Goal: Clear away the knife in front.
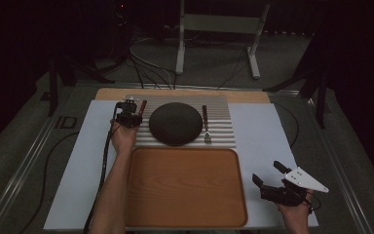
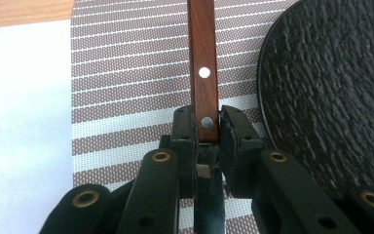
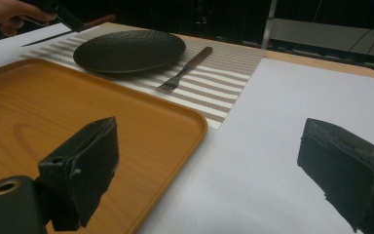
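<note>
Left gripper (image 2: pixel 207 129) clamped on a knife (image 2: pixel 203 73) just left of the dark plate (image 1: pixel 175 123).

The jaws pinch the knife's wooden handle near its lower rivet, the blade running back under the gripper; it looks stiff and light, and the flat wooden sides should hold better than the slick blade, though whether it is lifted off the striped mat (image 1: pixel 219 136) is hard to tell. A fork (image 1: pixel 206 126) lies just right of the plate. The right gripper (image 1: pixel 269 177) hovers open, well right of the plate, beside the wooden tray (image 1: pixel 185 214).
</note>
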The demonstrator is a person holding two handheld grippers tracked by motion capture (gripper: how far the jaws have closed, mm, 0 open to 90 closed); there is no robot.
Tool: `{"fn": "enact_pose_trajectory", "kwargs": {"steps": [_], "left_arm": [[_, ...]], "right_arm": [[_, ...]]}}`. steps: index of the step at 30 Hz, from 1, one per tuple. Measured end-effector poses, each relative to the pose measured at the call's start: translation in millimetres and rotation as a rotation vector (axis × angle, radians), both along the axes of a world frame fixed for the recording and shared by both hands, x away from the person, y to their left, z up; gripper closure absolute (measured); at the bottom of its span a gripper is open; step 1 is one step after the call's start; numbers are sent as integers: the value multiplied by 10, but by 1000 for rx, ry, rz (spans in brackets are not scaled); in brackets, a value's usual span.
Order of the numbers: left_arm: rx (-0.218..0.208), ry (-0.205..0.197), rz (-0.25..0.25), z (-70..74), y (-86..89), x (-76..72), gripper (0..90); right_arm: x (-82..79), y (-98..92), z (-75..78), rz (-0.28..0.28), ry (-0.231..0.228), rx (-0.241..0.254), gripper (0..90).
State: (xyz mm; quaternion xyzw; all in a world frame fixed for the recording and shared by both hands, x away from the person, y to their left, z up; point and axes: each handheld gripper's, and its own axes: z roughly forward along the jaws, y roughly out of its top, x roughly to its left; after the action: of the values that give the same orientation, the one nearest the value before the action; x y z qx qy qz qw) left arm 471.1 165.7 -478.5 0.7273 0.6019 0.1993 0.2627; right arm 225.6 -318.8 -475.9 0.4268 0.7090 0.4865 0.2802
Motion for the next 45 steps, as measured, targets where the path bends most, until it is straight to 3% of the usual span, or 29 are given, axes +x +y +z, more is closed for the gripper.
{"fn": "enact_pose_trajectory", "kwargs": {"steps": [32,45], "left_arm": [[-1,-38,-13,315,-111,-267,781],[-12,-41,-14,362,-156,-393,781]], "right_arm": [[3,16,-5,5,4,-4,78],[7,24,-10,7,6,-8,78]]}}
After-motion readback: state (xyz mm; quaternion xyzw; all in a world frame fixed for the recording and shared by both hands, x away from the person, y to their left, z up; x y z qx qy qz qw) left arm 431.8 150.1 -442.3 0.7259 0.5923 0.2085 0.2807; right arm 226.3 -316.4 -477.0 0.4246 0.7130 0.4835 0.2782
